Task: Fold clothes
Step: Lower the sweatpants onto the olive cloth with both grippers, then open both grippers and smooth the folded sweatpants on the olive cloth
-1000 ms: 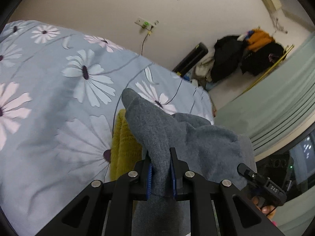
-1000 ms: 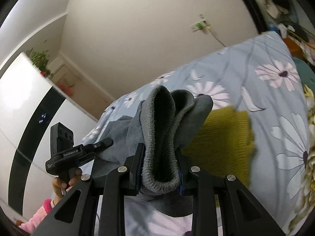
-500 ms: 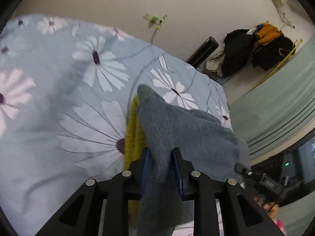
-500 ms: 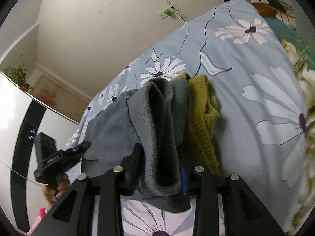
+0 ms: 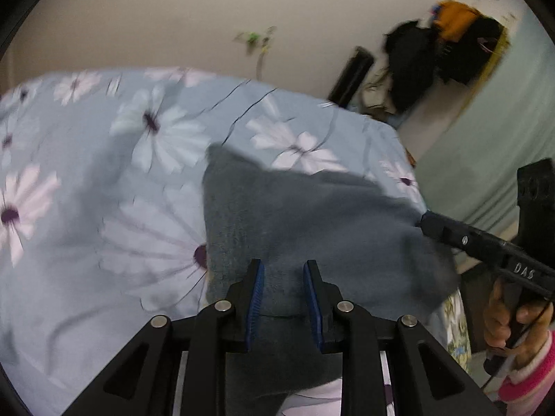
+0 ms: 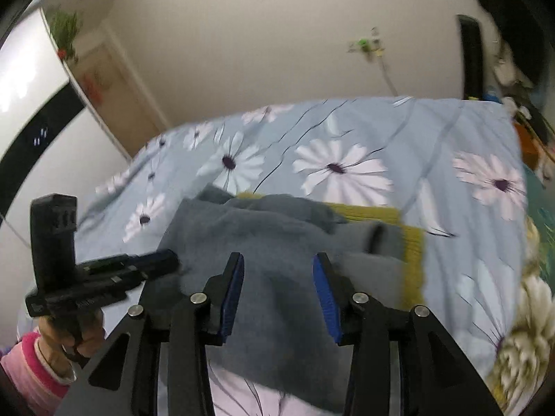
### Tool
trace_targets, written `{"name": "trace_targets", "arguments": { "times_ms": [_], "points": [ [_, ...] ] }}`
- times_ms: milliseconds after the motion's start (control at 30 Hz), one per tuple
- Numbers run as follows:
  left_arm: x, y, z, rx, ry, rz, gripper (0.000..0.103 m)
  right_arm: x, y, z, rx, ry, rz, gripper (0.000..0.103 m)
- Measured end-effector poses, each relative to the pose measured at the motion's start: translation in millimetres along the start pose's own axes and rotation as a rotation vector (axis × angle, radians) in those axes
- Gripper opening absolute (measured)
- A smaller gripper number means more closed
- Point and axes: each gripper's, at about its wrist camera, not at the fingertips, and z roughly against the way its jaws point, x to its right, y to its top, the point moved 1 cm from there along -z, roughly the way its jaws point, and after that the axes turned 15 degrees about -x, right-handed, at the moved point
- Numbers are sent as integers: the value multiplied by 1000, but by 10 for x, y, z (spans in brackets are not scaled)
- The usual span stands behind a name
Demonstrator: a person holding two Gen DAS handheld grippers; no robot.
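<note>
A grey sweater (image 5: 305, 215) lies spread on the blue daisy-print bedspread (image 5: 104, 159), over a mustard-yellow knit garment (image 6: 412, 239) whose edge shows only in the right wrist view. The sweater (image 6: 263, 242) has a ribbed cuff at its right side. My left gripper (image 5: 283, 270) is open, its jaws apart over the sweater's near edge. My right gripper (image 6: 277, 263) is open wide above the sweater, nothing between the pads. Each gripper shows in the other's view: the right one (image 5: 430, 223) and the left one (image 6: 163, 260), both at the sweater's edges.
The bedspread (image 6: 347, 145) ends at a beige wall with a socket and cable (image 6: 367, 46). Dark clothes (image 5: 451, 48) are piled on the floor at the far right. A white and black wardrobe (image 6: 31, 104) stands at the left. A floral quilt (image 6: 523, 312) lies at the bed's right.
Both grippers have opened and let go of the grey sweater, which they held lifted before. The sweater now lies flat on the bed over the yellow garment. Both views are blurred by motion.
</note>
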Motion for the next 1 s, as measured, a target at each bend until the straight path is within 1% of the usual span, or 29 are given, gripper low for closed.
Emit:
{"name": "trace_targets", "arguments": {
  "times_ms": [67,167,267,300,400,467,533,600,700,767,833,933,1000],
  "points": [
    [-103,-6,-58,-3,-9,28,26,-42,159,-207,-35,-20,9,43],
    [-193,31,-137,-11,-21,58,26,-23,376,-541,-109,-88,-29,43],
    [-224,70,-197,-22,-15,88,26,47,482,-805,-198,-143,-83,42],
    [-223,70,-191,-25,-16,99,26,62,506,-839,-202,-149,-92,42],
    [-184,14,-84,-22,-20,104,27,14,505,-727,-182,-135,-110,42],
    [-122,-54,21,-15,-2,84,27,-71,433,-504,-133,-122,-80,42],
    [-54,-145,138,4,11,66,27,-126,304,-273,-91,-132,-49,42],
    [12,-259,239,33,8,51,27,-167,129,-84,-58,-159,-24,42],
    [101,-410,315,55,-13,34,32,-212,-148,106,-25,-185,9,42],
    [132,-467,264,43,-26,27,35,-236,-249,75,-26,-199,34,42],
    [130,-486,170,25,-2,24,36,-229,-334,-4,-47,-226,57,43],
    [44,-483,15,0,-9,54,35,-103,-306,-162,-68,-252,27,43],
    [-19,-474,-69,-7,-28,77,36,6,-249,-277,-77,-244,-11,43]
  ]
}}
